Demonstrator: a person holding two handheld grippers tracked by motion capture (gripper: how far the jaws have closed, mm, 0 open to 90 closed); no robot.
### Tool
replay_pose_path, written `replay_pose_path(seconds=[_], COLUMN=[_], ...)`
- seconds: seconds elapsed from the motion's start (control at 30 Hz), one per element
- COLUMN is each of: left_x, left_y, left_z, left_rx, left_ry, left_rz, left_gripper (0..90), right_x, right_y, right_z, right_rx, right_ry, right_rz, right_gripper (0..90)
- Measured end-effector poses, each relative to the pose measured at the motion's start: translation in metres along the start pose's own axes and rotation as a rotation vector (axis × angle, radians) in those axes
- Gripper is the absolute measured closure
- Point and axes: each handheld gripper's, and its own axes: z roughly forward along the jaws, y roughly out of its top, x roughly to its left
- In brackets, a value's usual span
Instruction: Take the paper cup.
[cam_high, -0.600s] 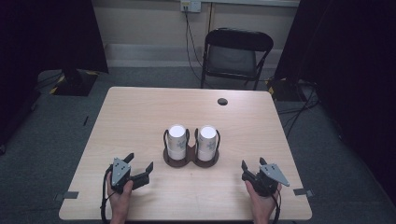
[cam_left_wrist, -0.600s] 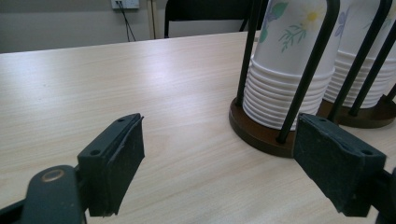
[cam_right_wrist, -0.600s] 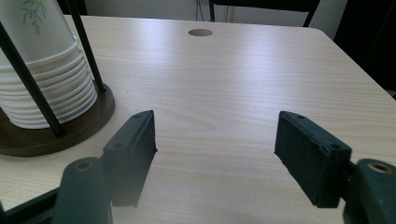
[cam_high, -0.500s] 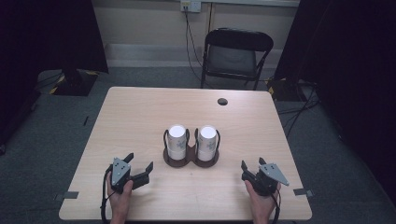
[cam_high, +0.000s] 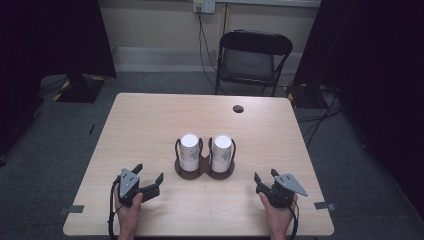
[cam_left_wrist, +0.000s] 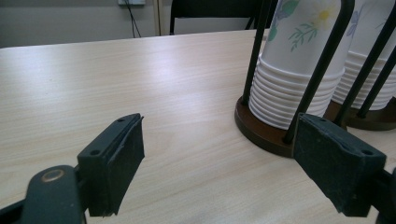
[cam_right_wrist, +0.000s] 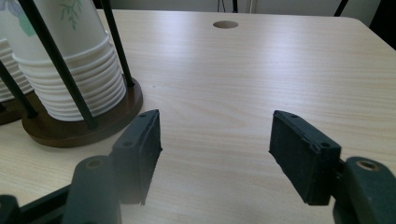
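Note:
A dark wooden cup holder (cam_high: 204, 171) with black wire posts stands at the table's middle. It carries two upside-down stacks of white paper cups with flower prints, a left stack (cam_high: 189, 151) and a right stack (cam_high: 221, 152). My left gripper (cam_high: 148, 182) rests near the front left, open and empty, with the left stack (cam_left_wrist: 299, 60) to its right. My right gripper (cam_high: 265, 180) rests near the front right, open and empty; the right stack (cam_right_wrist: 74, 60) and the holder's base (cam_right_wrist: 84, 127) lie to its left.
The light wooden table (cam_high: 150, 125) has a round cable hole (cam_high: 238, 108) near its far edge. A black folding chair (cam_high: 250, 60) stands behind the table. Dark curtains hang at both sides. Tape marks (cam_high: 321, 205) lie on the grey floor.

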Motion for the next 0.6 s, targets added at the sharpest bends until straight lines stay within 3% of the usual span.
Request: replay_pose_path(seconds=[0.17, 0.4, 0.6], left_x=[0.0, 0.001, 0.001], left_y=[0.0, 0.0, 0.0], left_z=[0.0, 0.0, 0.0], left_rx=[-0.004, -0.001, 0.001], left_ry=[0.0, 0.001, 0.001], left_rz=[-0.003, -0.009, -0.009], left_gripper=[16.6, 16.8, 16.9], right_x=[0.009, 0.022, 0.022], right_y=[0.009, 0.034, 0.053], right_z=[0.001, 0.007, 0.008], right_rx=[-0.011, -0.082, -0.108], right_ry=[0.057, 0.159, 0.198], right_rz=[-0.008, -0.003, -0.003], right_gripper=[33.7, 34.4, 33.6])
